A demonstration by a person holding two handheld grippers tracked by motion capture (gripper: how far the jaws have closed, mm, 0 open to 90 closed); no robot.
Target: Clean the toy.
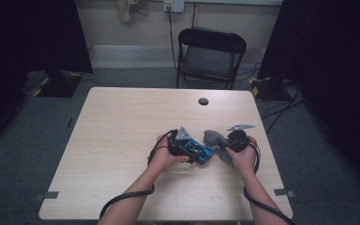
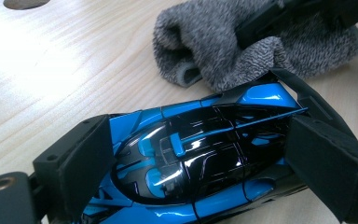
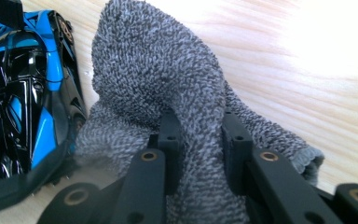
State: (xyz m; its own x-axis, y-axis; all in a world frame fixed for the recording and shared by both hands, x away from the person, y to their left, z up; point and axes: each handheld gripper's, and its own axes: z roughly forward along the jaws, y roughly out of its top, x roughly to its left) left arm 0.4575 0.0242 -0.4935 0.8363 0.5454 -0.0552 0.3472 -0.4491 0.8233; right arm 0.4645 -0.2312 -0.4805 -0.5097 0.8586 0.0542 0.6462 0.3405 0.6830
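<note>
High view shows us at the worktop (image 1: 122, 140): our left gripper (image 1: 187, 146) jaws clamp the blue toy car (image 2: 200, 163) across its glossy, slippery, rigid shell; right beside it, our right gripper (image 3: 198, 149) jaws pinch the soft, light grey sock (image 3: 158, 79) mid-fold.

A light wooden table (image 1: 122, 140) has a small round hole (image 1: 203, 101) near its far edge. Behind it stands a black folding chair (image 1: 209, 56) on the grey floor (image 1: 23, 140). Black cables (image 1: 171, 33) hang from a wall socket (image 1: 174, 5).
</note>
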